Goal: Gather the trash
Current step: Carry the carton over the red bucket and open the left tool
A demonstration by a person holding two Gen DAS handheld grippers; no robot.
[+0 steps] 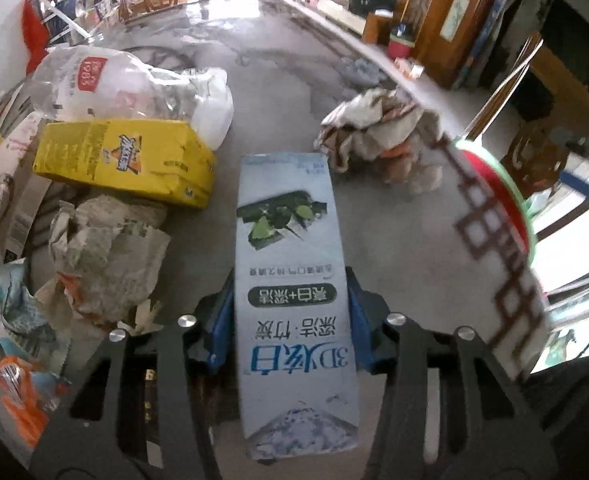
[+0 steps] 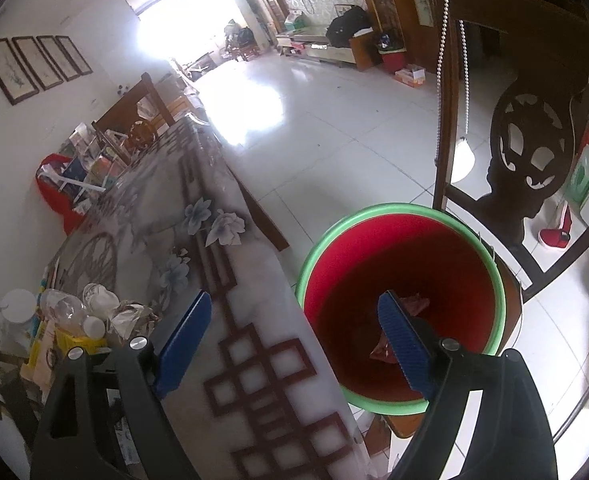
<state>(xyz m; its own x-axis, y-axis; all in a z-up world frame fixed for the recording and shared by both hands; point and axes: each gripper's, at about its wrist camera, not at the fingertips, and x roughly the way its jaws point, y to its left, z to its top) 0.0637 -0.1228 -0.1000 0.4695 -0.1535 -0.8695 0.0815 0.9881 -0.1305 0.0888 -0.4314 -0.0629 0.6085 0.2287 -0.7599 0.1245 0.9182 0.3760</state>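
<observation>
the left gripper (image 1: 292, 320) clamped a pale blue toothpaste box (image 1: 294, 300) above the patterned tablecloth (image 1: 278, 100), beside a yellow carton (image 1: 130, 160) and crumpled paper (image 1: 106, 240). the right gripper (image 2: 294, 344) hung spread and empty over the table edge, near the red bin (image 2: 406, 304) on white floor tiles (image 2: 334, 120).

Left hand-held gripper (image 1: 292, 320), right hand-held gripper (image 2: 294, 340): black slotted frames, silver round screws, ribbed blue finger pads (image 2: 404, 346).

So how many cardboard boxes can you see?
2. The long blue box is pinched in the left gripper; the yellow box lies on the table among trash. More may hide underneath.
</observation>
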